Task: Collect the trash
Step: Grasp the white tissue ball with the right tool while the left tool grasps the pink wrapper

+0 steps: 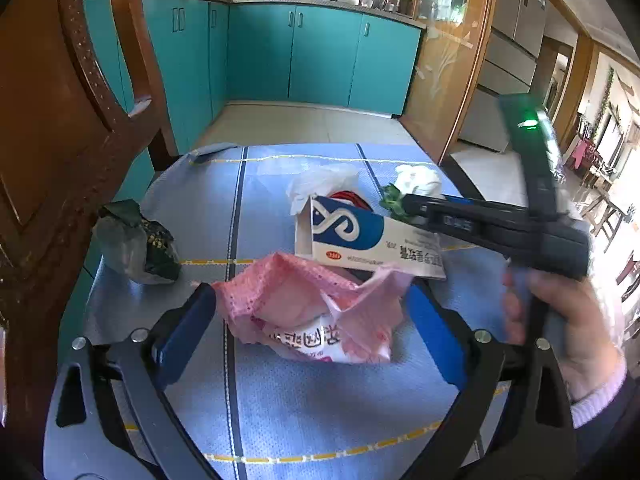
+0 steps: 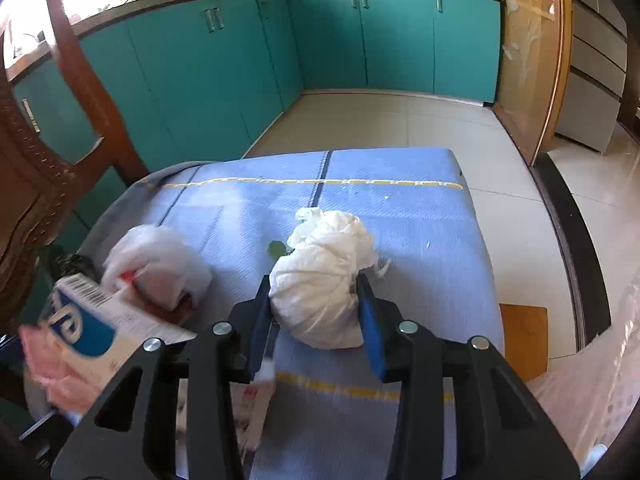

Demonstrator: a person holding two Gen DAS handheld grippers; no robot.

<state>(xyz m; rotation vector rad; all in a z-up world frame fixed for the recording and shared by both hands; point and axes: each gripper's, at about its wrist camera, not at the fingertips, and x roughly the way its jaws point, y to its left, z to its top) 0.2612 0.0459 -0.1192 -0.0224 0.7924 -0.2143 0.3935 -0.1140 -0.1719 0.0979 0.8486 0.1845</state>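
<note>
A crumpled pink snack wrapper (image 1: 308,316) lies on the blue tablecloth (image 1: 288,408) between the wide-apart fingers of my left gripper (image 1: 312,320), which is open. Behind it lies a blue-and-white medicine box (image 1: 360,240). My right gripper (image 2: 316,316) is shut on a wad of crumpled white paper (image 2: 320,280), with a blue pad against each side. In the left wrist view the right gripper (image 1: 408,206) reaches in from the right in a person's hand (image 1: 568,320), its tips at the white wad (image 1: 420,180). The box (image 2: 88,320) and pink wrapper (image 2: 52,368) show blurred at the right wrist view's left edge.
A thin white plastic bag (image 1: 320,184) holding something red lies behind the box. A dark bundle in clear plastic (image 1: 136,240) sits at the table's left edge, beside a wooden chair back (image 1: 60,140). A green leaf (image 2: 276,248) lies by the wad. Teal cabinets (image 2: 240,80) and tiled floor (image 2: 440,128) lie beyond.
</note>
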